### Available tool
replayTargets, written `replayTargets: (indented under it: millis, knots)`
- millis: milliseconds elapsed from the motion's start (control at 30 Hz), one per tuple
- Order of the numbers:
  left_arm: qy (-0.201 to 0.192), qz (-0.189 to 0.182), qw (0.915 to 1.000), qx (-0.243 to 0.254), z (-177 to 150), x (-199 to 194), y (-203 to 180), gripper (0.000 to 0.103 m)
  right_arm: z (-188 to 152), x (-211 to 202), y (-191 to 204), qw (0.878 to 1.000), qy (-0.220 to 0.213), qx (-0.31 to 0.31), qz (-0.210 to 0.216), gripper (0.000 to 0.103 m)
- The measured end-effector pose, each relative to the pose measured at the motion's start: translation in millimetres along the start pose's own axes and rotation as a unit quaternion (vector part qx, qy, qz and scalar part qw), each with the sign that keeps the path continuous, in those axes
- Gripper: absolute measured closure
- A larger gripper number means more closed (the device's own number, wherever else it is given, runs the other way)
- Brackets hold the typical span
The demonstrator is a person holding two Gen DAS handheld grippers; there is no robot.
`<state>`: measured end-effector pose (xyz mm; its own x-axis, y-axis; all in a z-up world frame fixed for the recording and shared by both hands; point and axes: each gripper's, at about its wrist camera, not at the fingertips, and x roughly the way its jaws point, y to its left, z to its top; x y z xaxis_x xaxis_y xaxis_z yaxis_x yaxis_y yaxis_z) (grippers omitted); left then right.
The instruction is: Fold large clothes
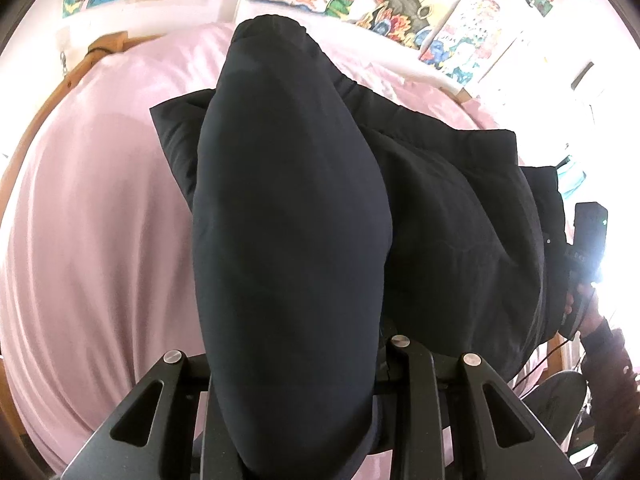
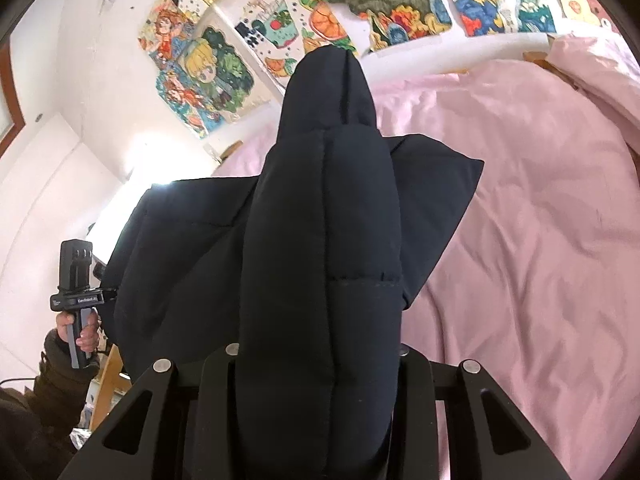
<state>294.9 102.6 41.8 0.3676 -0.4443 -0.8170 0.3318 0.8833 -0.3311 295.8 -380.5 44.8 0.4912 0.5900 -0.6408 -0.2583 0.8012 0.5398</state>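
Both grippers are clenched on the same garment here: a dark navy puffer jacket [image 1: 440, 208], quilted and padded, over a bed with a pink duvet [image 1: 88, 220]. The left gripper [image 1: 296, 392] has a fat roll of fabric bunched between its fingers, bulging straight up the lens. The right gripper [image 2: 320, 380] pinches a stitched, puffy fold likewise. The rest of the jacket [image 2: 192, 248] spreads beyond both claws, its far corners appearing to rest on the duvet [image 2: 520, 240]. I'd judge it light but bulky, springy, with a slick shell (the sort that slides and re-inflates), so gripping along seams or hems should hold best. Drawings [image 2: 224, 68] line the wall behind.
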Motion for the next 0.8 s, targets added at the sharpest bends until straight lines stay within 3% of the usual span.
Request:
replayTargets:
  millis: [267, 500, 600, 667, 800]
  knots:
    - [0.013, 0.060, 0.9981, 0.009, 5.0, 33.2, -6.4, 0.067, -8.7, 15.8, -12.9, 0.999, 0.026, 0.011, -0.041, 0.068]
    - [0.014, 0.061, 0.9980, -0.008, 1.8, 42.9, 5.4, 0.056, -11.9, 18.5, -17.7, 0.998, 0.027, 0.012, -0.059, 0.058]
    - [0.016, 0.065, 0.9977, -0.015, 8.2, 50.0, 5.4, 0.051, -15.4, 16.6, -20.0, 0.996, 0.028, 0.008, -0.087, 0.046]
    - [0.015, 0.069, 0.9973, -0.019, 9.9, 50.7, 6.1, 0.047, -16.6, 16.0, -19.3, 0.993, 0.028, 0.001, -0.113, 0.025]
    - [0.012, 0.082, 0.9963, -0.026, 8.9, 46.1, 11.0, 0.042, -20.2, 10.5, -18.6, 0.992, 0.021, -0.002, -0.128, 0.010]
